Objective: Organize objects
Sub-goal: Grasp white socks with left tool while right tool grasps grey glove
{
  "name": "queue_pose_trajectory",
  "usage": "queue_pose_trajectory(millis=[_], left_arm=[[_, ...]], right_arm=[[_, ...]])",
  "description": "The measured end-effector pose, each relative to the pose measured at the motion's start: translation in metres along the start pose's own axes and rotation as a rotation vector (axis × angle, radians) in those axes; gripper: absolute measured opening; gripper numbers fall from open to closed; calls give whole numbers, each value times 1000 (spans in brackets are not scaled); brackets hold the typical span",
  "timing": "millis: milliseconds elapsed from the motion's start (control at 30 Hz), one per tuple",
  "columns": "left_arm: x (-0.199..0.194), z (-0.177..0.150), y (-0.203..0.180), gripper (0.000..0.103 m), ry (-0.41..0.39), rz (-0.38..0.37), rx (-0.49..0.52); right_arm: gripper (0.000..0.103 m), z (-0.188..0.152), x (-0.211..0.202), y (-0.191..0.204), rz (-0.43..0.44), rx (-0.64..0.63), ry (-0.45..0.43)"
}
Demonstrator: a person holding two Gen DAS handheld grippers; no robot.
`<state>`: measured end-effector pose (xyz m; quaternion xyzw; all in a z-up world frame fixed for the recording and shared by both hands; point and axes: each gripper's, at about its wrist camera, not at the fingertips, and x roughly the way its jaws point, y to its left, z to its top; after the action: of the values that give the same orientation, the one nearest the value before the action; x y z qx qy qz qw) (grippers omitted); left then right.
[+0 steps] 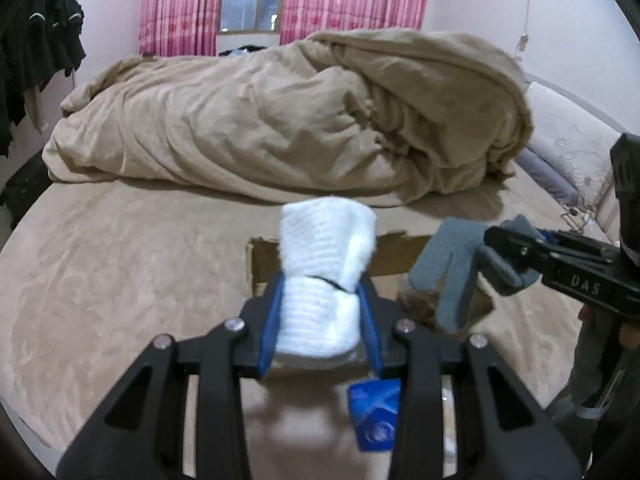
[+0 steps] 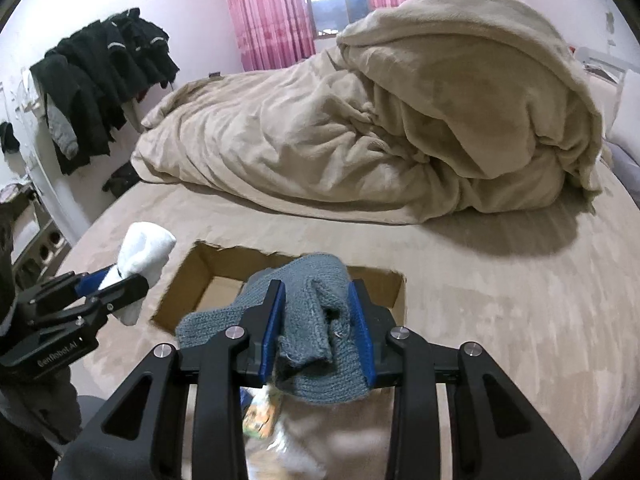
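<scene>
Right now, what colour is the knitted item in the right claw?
Grey-blue knitted item, seen best in the right wrist view.

A home bedroom; bed (image 2: 500, 280), rumpled beige duvet (image 1: 280, 120), pink curtains (image 1: 176, 8).

White ribbed sock (image 1: 326, 276) showing between blue pads (image 1: 269, 322) of the black left gripper (image 1: 320, 312). Grey-blue knitted sock (image 2: 316, 320) filling the black right gripper (image 2: 318, 330). Brown cardboard box (image 2: 224, 268) sitting on a beige bed (image 2: 480, 300); tan quilt (image 2: 380, 132) behind. Pink floral-striped curtains (image 1: 176, 8) hanging. Small blue item (image 1: 374, 416), possibly white-printed, appearing blurred.
</scene>
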<state>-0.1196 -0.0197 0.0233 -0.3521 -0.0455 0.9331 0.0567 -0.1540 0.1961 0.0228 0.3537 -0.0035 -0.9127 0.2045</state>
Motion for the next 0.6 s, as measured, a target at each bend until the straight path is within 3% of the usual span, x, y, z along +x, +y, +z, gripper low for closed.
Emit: queue_pose_trajectory(millis=[267,433,600], left_arm=[[54,-10,11,37,94,14,5],[77,-19,13,39,176,-5,-30],[68,-20,5,43,171,8,-10]], right_arm=[[37,-10,63,-16,-18,29,85],[54,-17,79,-21,-26,58,111],[60,-19,80,-24,-19,86,136]])
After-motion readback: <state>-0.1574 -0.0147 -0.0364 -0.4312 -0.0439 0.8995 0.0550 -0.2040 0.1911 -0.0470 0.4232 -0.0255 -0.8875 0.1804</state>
